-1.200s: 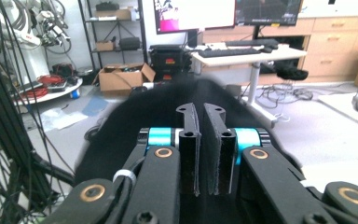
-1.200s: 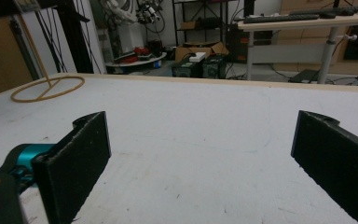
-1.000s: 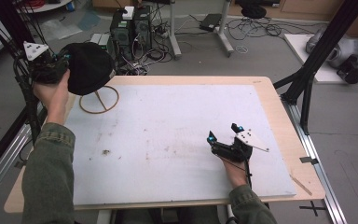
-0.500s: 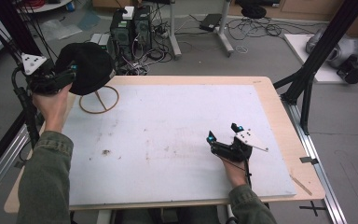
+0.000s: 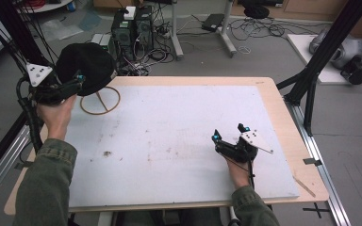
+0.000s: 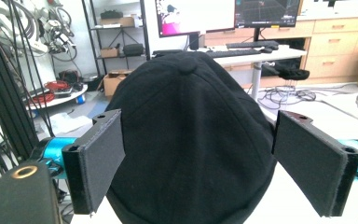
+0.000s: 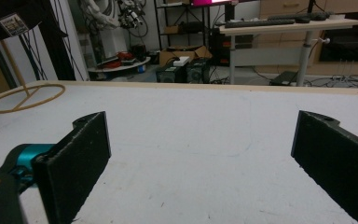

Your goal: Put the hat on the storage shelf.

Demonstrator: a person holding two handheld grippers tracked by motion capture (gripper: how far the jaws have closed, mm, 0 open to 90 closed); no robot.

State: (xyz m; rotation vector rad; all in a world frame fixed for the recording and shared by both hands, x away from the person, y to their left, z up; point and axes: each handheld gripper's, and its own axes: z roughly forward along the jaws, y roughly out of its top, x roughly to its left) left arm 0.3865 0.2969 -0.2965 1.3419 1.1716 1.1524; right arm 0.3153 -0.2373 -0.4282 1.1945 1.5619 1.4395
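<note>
Olive-green sleeves (image 5: 45, 183); each black gripper (image 5: 230, 134) has teal accents.

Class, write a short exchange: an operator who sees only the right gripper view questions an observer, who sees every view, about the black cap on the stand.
Operator: Where are the left tongs?
Observer: Up at the black cap, which sits on top of its wooden stand; the left tongs reach around it.
Operator: Do they grip it?
Observer: No. Their jaws have just been opening; the cap sits between the pads, which stand wide and do not press it.
</note>
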